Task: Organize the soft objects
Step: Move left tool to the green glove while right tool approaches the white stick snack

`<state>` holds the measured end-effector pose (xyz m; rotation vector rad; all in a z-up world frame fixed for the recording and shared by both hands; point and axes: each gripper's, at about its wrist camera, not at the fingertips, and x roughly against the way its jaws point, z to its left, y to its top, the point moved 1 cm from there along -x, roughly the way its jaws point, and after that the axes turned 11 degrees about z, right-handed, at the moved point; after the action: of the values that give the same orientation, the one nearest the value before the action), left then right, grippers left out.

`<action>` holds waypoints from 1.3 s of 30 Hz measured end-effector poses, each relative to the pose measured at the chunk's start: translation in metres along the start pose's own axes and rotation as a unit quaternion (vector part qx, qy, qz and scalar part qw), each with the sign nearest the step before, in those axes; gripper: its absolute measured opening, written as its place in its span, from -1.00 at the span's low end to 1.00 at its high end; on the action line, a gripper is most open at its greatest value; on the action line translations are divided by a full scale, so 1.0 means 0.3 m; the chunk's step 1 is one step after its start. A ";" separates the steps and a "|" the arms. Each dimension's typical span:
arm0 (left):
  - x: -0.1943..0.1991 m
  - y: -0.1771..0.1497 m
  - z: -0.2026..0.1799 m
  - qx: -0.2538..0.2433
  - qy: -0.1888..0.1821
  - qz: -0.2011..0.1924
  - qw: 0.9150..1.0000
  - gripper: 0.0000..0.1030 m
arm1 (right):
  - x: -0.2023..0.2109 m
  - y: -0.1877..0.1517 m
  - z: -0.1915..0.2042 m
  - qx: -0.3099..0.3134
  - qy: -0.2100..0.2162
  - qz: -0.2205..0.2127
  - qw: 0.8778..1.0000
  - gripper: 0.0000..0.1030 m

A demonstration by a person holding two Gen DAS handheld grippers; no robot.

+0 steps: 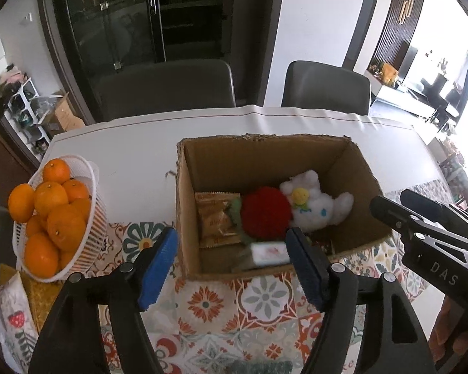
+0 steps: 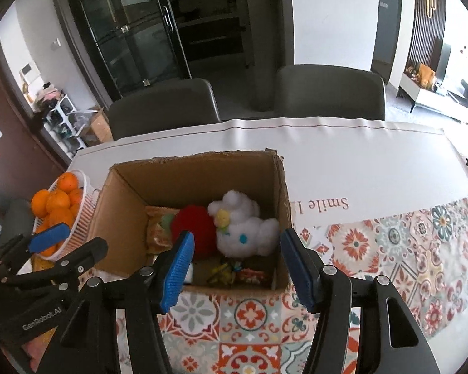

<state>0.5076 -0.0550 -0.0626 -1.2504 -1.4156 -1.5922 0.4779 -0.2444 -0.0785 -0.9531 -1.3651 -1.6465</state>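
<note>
Lettering point(image 2: 323, 207) — right view only

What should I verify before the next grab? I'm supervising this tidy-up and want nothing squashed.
1. Left gripper open and holding nothing: ok.
2. Right gripper open and holding nothing: ok.
3. White plush toy with a yellow flower inside the brown cardboard box, reachable from above: ok.
4. Red fuzzy pompom lies against the plush, so a grab may catch both: not ok.
5. Snack packets lie beside the soft items: not ok.
6. White basket of oranges stands apart from the box: ok.
</note>
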 end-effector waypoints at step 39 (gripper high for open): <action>-0.020 -0.475 -0.020 0.004 -0.056 0.102 0.993 0.54 | 0.012 -0.454 -0.010 -0.022 -0.001 0.110 0.994 0.15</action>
<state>0.3774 -0.0334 -0.1169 -1.4495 -1.3125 -1.3958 0.3527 -0.2315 -0.1306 -1.0906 -1.1831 -1.5135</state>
